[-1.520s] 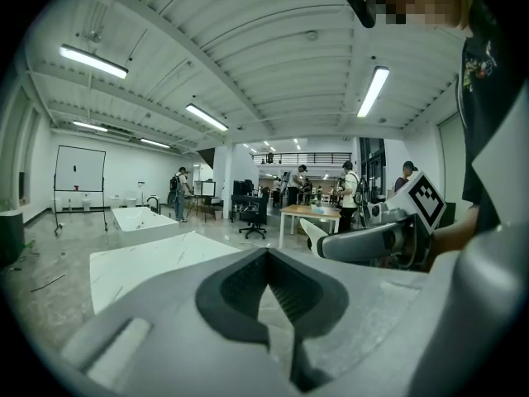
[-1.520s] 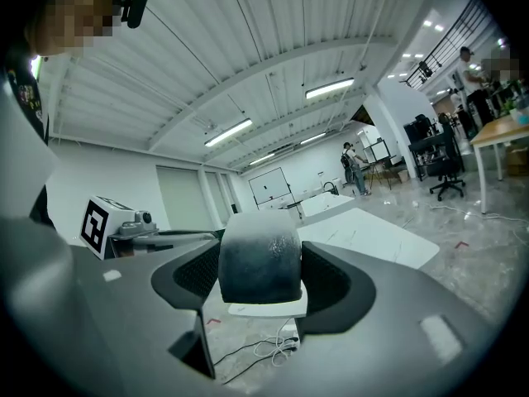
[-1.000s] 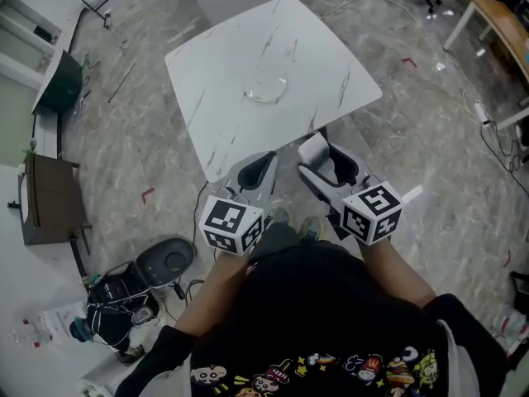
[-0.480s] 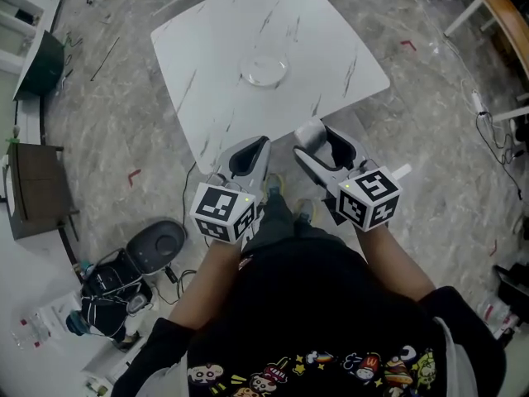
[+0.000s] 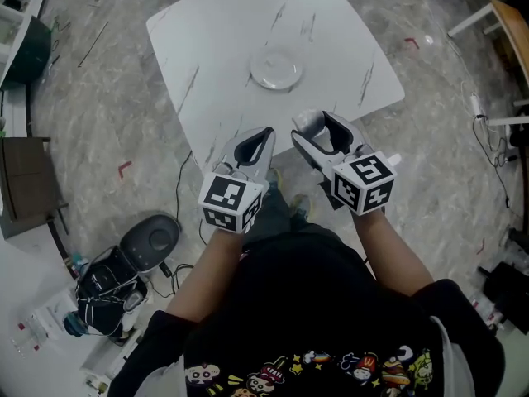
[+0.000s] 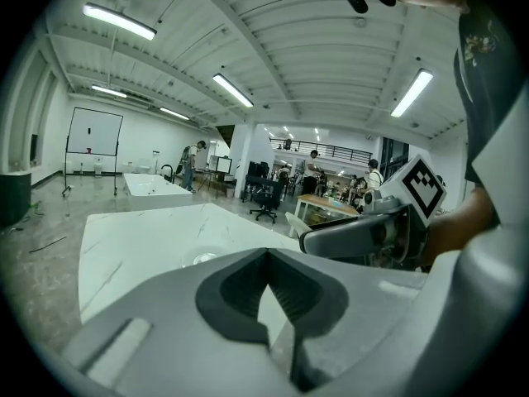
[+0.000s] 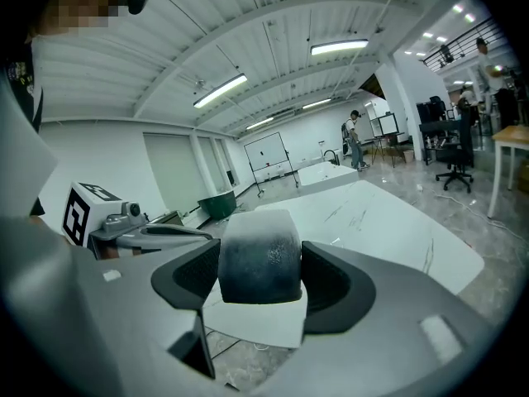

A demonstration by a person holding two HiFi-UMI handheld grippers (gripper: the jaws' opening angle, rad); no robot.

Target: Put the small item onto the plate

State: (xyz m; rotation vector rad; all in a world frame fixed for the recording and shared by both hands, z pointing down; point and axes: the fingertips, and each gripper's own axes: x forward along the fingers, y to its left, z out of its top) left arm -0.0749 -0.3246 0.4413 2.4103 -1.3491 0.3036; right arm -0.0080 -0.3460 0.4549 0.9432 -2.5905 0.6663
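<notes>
A clear glass plate (image 5: 277, 69) sits near the middle of the white marble table (image 5: 216, 31). My right gripper (image 5: 319, 127) is shut on the small item (image 5: 310, 125), a rounded grey-white block, held over the table's near edge. In the right gripper view the small item (image 7: 259, 265) fills the gap between both pads. My left gripper (image 5: 257, 141) hovers beside it at the near edge, shut, with nothing in it. In the left gripper view, the plate (image 6: 202, 257) shows faintly on the table (image 6: 140, 234) beyond the closed tips.
On the floor to the left lie a round black device (image 5: 153, 240) and a bag with cables (image 5: 106, 291). A dark cabinet (image 5: 25, 184) stands at the far left, a wooden desk (image 5: 508, 19) at the far right. The holder's body fills the bottom.
Both grippers have moved forward to the table's near edge, and the plate now lies closer to them. The right gripper still holds the small item.
</notes>
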